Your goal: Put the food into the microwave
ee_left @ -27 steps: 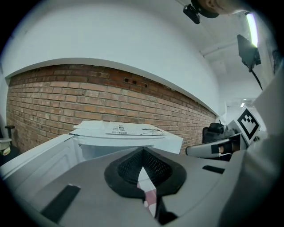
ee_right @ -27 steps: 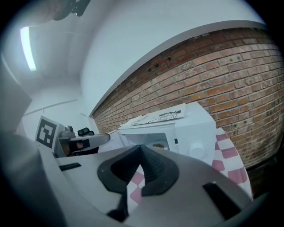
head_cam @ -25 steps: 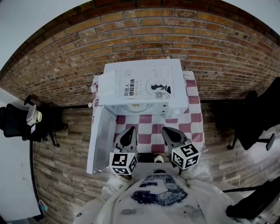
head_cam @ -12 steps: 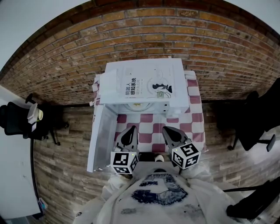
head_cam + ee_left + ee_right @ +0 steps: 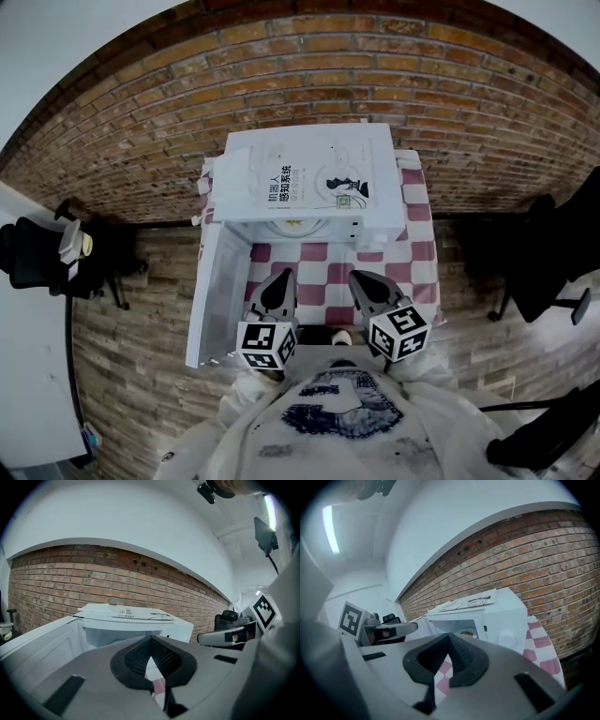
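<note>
We have barely moved since a moment ago: left gripper (image 5: 278, 278) and right gripper (image 5: 361, 279), both clenched on nothing, hover before the open microwave (image 5: 309, 178), food (image 5: 292, 226) inside. Checked cloth (image 5: 412, 253) lies under the microwave, brick wall (image 5: 375, 66) behind it, a chair (image 5: 544, 253) to its right.

- Left gripper (image 5: 277, 285): jaws pressed together on nothing, held low before the microwave (image 5: 309, 183).
- Right gripper (image 5: 366, 285): likewise closed, empty, just beside it.
</note>
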Demonstrator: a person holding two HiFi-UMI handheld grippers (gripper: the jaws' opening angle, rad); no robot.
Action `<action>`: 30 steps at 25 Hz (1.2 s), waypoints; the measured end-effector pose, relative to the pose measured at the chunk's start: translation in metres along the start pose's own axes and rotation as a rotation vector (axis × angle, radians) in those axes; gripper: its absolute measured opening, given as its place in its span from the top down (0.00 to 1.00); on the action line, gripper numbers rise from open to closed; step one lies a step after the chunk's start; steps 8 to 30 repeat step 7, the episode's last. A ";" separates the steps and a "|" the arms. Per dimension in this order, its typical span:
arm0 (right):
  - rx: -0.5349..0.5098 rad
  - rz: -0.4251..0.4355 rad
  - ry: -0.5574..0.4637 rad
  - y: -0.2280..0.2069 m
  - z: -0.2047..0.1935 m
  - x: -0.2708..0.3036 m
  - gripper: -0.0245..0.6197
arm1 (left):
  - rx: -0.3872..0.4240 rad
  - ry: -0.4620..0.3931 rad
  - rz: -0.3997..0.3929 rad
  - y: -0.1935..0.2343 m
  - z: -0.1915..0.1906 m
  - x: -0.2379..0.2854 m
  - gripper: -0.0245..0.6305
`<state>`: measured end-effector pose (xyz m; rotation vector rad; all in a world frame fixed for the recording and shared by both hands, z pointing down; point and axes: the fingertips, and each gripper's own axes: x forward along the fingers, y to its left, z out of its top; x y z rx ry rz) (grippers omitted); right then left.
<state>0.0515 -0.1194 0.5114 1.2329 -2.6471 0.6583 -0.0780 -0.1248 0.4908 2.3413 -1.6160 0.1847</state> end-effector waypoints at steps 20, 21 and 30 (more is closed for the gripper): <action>0.005 -0.002 0.006 -0.005 -0.002 -0.003 0.94 | 0.003 0.009 -0.005 -0.006 -0.002 0.004 0.95; 0.005 -0.002 0.006 -0.005 -0.002 -0.003 0.94 | 0.003 0.009 -0.005 -0.006 -0.002 0.004 0.95; 0.005 -0.002 0.006 -0.005 -0.002 -0.003 0.94 | 0.003 0.009 -0.005 -0.006 -0.002 0.004 0.95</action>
